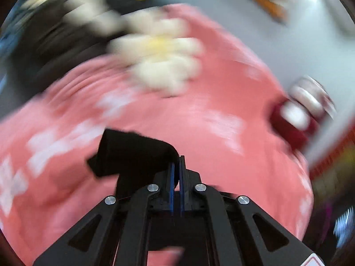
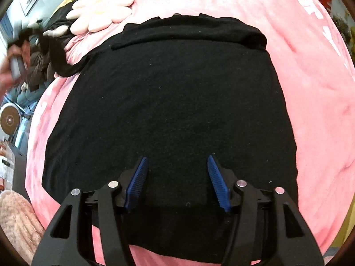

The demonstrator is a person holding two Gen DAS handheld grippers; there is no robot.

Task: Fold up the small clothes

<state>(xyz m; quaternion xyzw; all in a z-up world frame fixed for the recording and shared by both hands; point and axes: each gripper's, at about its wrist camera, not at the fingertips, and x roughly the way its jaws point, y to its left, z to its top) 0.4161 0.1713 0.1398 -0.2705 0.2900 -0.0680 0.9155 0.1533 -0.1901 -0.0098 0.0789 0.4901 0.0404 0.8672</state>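
Blurrily, left gripper [image 1: 176, 161] pinching black garment [image 2: 168, 110], right gripper [image 2: 177, 161] wide, blanket [image 2: 310, 88] lettering unreadable.

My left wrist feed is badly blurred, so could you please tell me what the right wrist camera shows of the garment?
Observer: The black garment lies spread on the pink blanket, with its far edge folded back over itself.
Operator: Thank you. Is the right claw holding it?
Observer: No, the right claw is open above the near part of the cloth, with nothing between its pads.
Operator: Anything else nearby on that side?
Observer: A cream flower cushion sits at the far left, beside the garment's top corner. Your left claw is shut on a piece of black cloth.
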